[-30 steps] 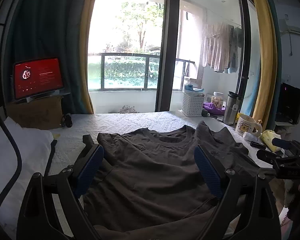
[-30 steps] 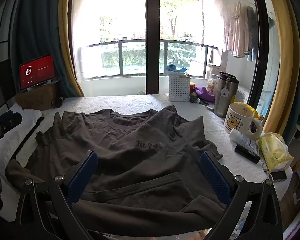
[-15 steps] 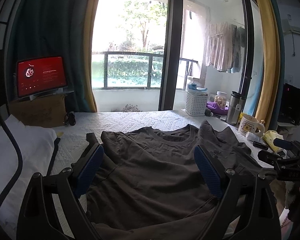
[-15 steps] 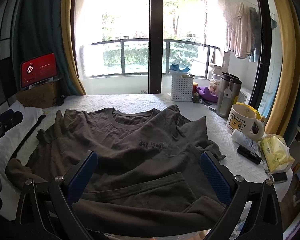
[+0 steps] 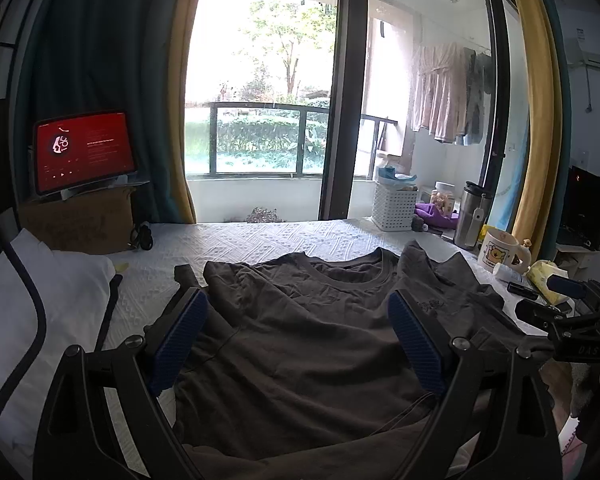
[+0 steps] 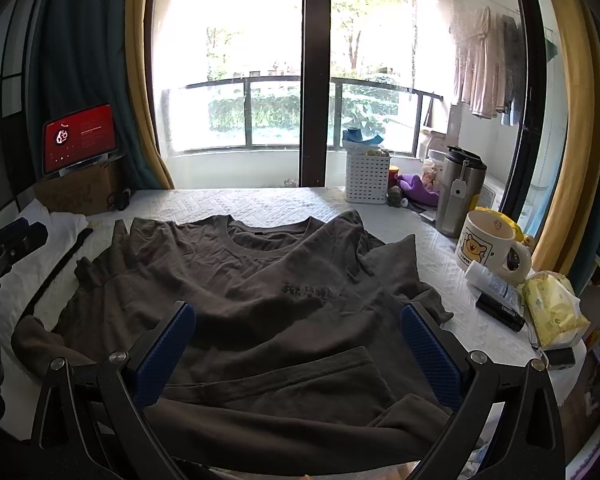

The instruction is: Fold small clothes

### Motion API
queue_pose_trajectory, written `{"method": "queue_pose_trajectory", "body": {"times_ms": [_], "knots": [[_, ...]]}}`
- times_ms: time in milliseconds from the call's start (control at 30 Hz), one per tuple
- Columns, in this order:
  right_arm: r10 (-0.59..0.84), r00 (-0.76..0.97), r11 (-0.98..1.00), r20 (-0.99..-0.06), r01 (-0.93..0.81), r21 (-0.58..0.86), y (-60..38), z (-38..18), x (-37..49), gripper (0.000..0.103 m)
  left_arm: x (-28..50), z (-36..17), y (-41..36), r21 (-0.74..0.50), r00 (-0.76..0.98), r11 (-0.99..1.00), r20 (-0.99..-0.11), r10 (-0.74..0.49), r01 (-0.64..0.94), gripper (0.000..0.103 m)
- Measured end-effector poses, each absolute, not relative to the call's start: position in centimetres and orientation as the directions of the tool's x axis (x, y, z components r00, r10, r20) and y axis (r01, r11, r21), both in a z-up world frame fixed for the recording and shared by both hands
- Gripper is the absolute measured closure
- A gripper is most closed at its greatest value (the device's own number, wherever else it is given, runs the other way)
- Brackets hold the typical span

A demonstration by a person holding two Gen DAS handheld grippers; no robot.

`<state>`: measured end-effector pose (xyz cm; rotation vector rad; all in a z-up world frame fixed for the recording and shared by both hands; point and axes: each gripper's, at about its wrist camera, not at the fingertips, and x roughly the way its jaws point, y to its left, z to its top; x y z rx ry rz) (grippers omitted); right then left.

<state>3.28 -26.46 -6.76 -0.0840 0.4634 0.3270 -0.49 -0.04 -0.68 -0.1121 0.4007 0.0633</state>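
On the white quilted bed [image 6: 260, 204], a wrinkled dark grey cotton T-shirt [image 6: 260, 300] lies spread for folding.
Left gripper [image 5: 296, 340] and right gripper [image 6: 296, 352] hover above, jaws wide, grasping nothing.

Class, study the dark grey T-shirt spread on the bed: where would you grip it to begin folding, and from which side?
Grip the T-shirt at its rumpled right sleeve, approaching from the right, probably with the right hand-held gripper. That sleeve lies bunched outward near the mug, so it likely folds inward first.

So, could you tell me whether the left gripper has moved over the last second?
Yes. The left gripper has drifted slightly left: the tablet and window post now sit further right in its view.
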Motion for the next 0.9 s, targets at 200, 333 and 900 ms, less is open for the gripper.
{"method": "queue_pose_trajectory", "body": {"times_ms": [200,333,900], "knots": [[0.29,0.844,0.945,-0.451,-0.327,-0.005,-26.46,-6.76,3.29,0.0,-0.58,-0.66,0.03,-0.096,0.919,0.992,-0.392,0.041,-0.085,0.012],[0.289,0.844,0.945,-0.452,-0.327,-0.006,-26.43,-6.77,3.3,0.0,-0.6,-0.66,0.06,-0.096,0.919,0.992,-0.393,0.04,-0.084,0.012],[0.288,0.843,0.945,-0.454,-0.327,-0.006,-26.39,-6.75,3.33,0.0,-0.55,-0.77,0.24,-0.096,0.916,0.992,-0.399,0.042,-0.087,0.012]]}}
